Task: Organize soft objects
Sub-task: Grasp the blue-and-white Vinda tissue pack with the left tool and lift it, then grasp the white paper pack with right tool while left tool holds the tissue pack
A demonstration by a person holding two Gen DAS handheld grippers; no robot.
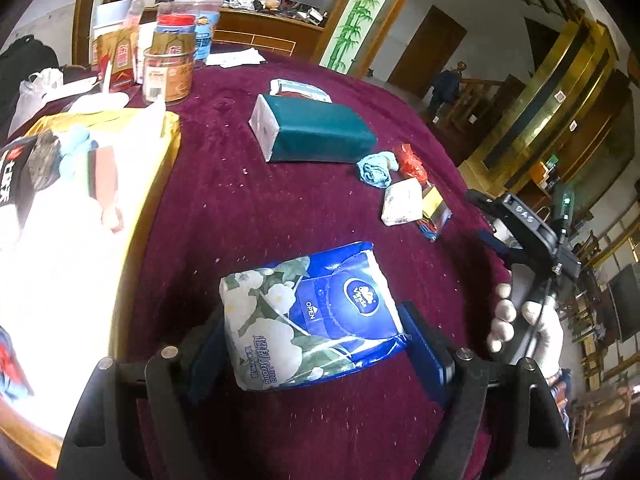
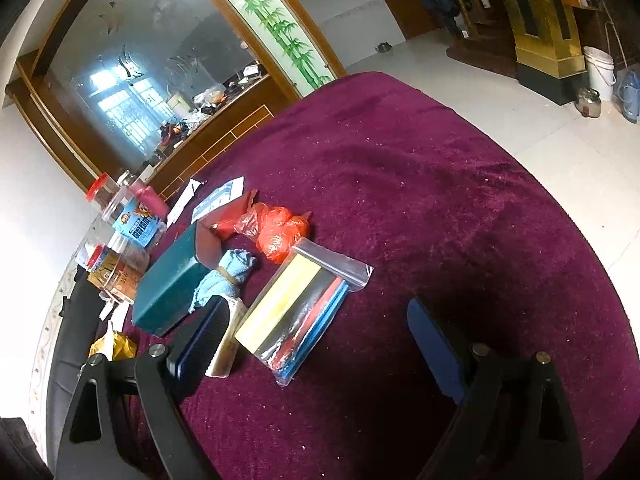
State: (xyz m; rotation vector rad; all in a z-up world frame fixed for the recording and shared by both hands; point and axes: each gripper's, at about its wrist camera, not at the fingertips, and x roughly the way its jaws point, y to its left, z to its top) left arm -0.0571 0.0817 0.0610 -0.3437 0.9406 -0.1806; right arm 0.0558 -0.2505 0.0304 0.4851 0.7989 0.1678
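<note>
The table cover [image 2: 440,200] in the middle of the frame is a dark red cloth with a matt, fuzzy pile and pale crumbs on it. The tissue pack [image 1: 312,316] at the lower centre has a glossy, wrinkled plastic wrap. The green pack [image 1: 316,130] above it looks smooth and half-matt, perhaps also plastic film. The zip bag [image 2: 304,304] is clear shiny plastic; the red bag [image 2: 276,228] is thin crinkled plastic. The blue rag [image 2: 228,272] is soft matt cloth. The jars [image 1: 170,66] at upper left are clear plastic.
</note>
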